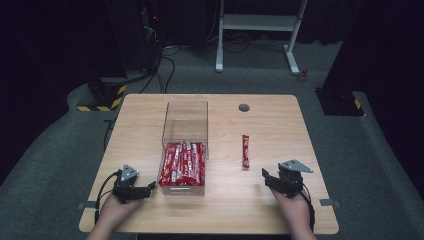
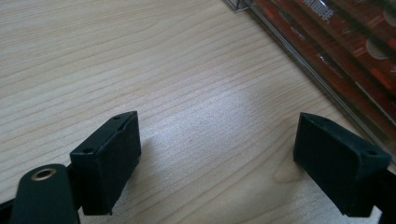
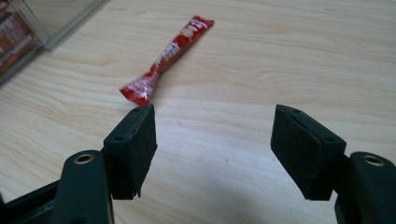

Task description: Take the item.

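I hold my left gripper (image 1: 150, 188) low over the worktop (image 1: 260, 200) near its front left corner, jaws spread wide with bare wood between them. It sits just left of the clear box (image 1: 184, 148), apart from it. In the left gripper view (image 2: 217, 158) the box wall (image 2: 299, 60) runs along the upper right, with red packets (image 2: 355, 42) lying behind it; my right-hand jaw there is just beside that wall, and I cannot tell whether it touches.

The box stands left of the middle of the worktop, its long side running from the front edge toward the back. The red packets (image 1: 182, 164) fill its front half; the back half looks bare.

My right gripper (image 1: 266, 177) rests near the front right corner, jaws also spread wide and pinching nothing. One loose packet (image 1: 245, 150) lies flat on the wood right of the box, well apart from it, pointing front to back. In the right gripper view (image 3: 212, 154) that packet (image 3: 166, 60) lies just beyond my left-hand jaw, close to its tip yet apart from it. A small grey disc (image 1: 244, 107) is set in the worktop near the back edge.
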A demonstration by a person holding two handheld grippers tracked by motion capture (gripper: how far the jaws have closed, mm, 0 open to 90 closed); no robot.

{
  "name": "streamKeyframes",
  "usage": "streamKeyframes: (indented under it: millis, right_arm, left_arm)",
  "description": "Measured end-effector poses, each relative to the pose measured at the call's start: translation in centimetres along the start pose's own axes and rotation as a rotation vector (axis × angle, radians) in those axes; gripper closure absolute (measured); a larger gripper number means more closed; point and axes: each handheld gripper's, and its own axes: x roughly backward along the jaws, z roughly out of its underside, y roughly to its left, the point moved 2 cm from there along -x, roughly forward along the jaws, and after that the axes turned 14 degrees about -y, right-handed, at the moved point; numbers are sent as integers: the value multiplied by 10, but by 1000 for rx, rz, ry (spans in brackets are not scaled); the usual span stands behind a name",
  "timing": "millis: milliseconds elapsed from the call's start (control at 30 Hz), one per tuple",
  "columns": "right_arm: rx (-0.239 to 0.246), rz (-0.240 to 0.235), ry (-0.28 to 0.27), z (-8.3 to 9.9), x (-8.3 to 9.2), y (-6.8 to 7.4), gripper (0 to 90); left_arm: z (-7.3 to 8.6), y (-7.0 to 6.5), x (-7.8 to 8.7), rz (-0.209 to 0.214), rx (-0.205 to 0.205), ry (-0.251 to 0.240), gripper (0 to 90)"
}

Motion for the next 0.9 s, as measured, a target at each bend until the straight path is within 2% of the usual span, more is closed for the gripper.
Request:
streamKeyframes:
  millis: [233,633,667,767,900]
  right_arm:
    - [-2,28,22,14,10,-10,308]
    - [73,73,102,39,25,-21,275]
    - [80,70,110,43,25,-23,235]
    - [30,58,122,45,25,-28,196]
    - [33,60,122,44,24,-28,181]
  left_arm:
    - [0,0,0,0,0,0,152]
    - [0,0,0,-1,-3,0,153]
    - [0,0,0,-1,-2,0,153]
    - [0,0,0,-1,-1,-2,154]
    - [0,0,0,-1,0,-2,154]
